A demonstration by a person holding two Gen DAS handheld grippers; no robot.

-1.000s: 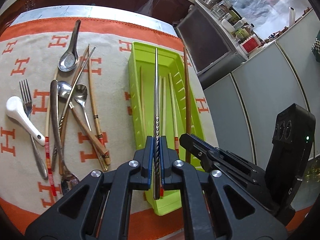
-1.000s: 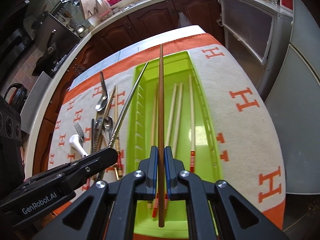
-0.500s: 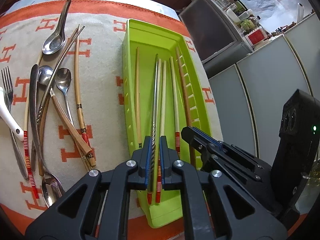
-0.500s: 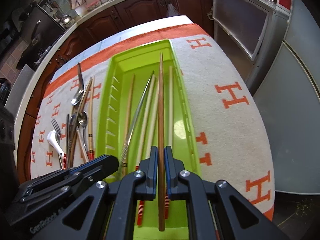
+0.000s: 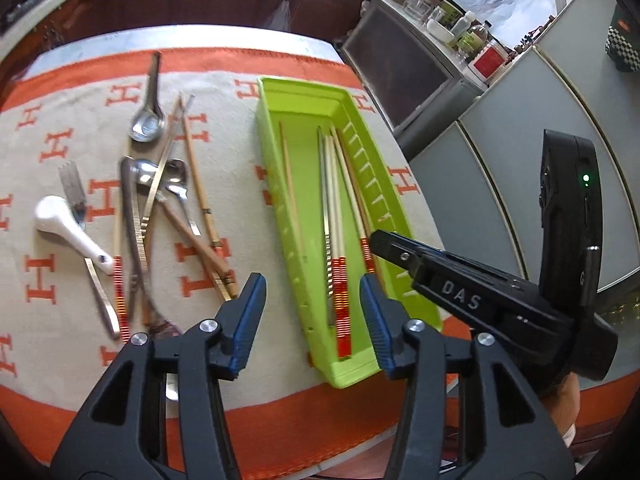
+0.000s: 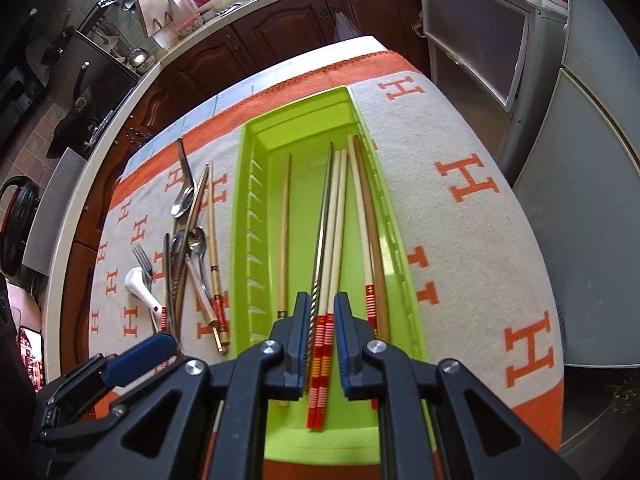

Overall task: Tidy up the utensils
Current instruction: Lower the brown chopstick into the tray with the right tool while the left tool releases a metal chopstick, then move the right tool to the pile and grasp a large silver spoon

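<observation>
A lime green tray (image 5: 304,87) (image 6: 296,106) lies lengthwise on the cloth and holds several chopsticks. My left gripper (image 5: 310,300) hovers above the tray's near end, its jaws opening wide with nothing between them. The twisted metal chopstick (image 5: 325,200) (image 6: 321,232) lies loose in the tray beside two white, red-banded ones (image 6: 334,232). My right gripper (image 6: 322,316) is over the same end, jaws opening and pressing on nothing. The brown chopstick (image 6: 372,232) rests along the tray's right wall.
Left of the tray lies a pile of loose utensils (image 5: 160,200) (image 6: 188,248): metal spoons, a fork (image 5: 74,184), a white ceramic spoon (image 5: 60,220) and more chopsticks. The orange-and-beige cloth (image 6: 460,220) covers the table. Grey cabinets stand to the right.
The left jaws went from shut on the metal chopstick to wide apart, leaving it in the tray. The right jaws parted and the brown chopstick dropped beside the right wall.
</observation>
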